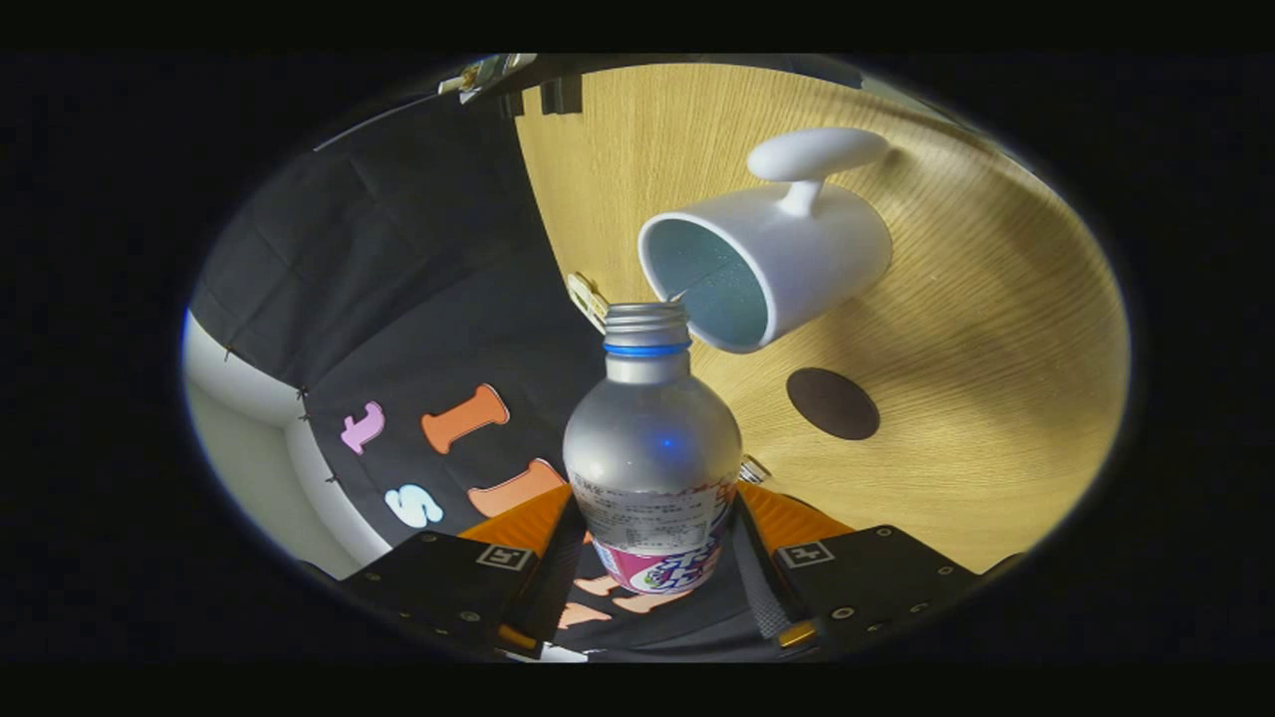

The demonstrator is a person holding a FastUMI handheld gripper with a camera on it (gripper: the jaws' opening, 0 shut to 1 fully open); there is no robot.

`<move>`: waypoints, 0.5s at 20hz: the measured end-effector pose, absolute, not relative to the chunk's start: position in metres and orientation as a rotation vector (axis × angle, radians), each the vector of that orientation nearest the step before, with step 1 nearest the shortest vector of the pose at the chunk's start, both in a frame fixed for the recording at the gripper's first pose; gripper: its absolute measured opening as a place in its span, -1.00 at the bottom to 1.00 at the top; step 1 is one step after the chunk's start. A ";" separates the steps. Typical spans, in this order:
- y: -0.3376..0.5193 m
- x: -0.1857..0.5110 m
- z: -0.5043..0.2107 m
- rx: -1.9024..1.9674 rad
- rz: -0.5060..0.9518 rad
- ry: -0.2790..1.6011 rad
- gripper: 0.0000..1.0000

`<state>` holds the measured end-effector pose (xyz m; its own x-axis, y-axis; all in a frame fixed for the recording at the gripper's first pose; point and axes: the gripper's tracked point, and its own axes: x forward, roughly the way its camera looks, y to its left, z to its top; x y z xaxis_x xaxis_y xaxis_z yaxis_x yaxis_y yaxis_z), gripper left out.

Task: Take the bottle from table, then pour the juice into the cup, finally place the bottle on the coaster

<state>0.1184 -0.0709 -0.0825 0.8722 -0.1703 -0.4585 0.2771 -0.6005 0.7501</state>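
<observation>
gripper (pixel 652 558): both fingers squeeze the bottle (pixel 652 448)
bottle: open top right by the cup (pixel 772 264) rim
coaster (pixel 833 403): near the cup, on the table (pixel 996 398)

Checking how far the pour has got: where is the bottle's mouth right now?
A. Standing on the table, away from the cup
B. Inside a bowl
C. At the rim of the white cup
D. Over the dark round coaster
C: the silver bottle, held between the claw's fingers, has its threaded mouth right at the white cup's rim; the dark coaster lies apart on the wooden table.
</observation>
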 end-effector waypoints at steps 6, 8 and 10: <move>-0.071 0.119 -0.078 2.161 -0.619 0.069 0.48; -0.072 0.120 -0.079 2.167 -0.621 0.070 0.48; -0.072 0.120 -0.078 2.180 -0.623 0.064 0.48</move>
<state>0.1205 -0.0724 -0.0777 0.8747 -0.1659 -0.4553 0.2554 -0.6408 0.7240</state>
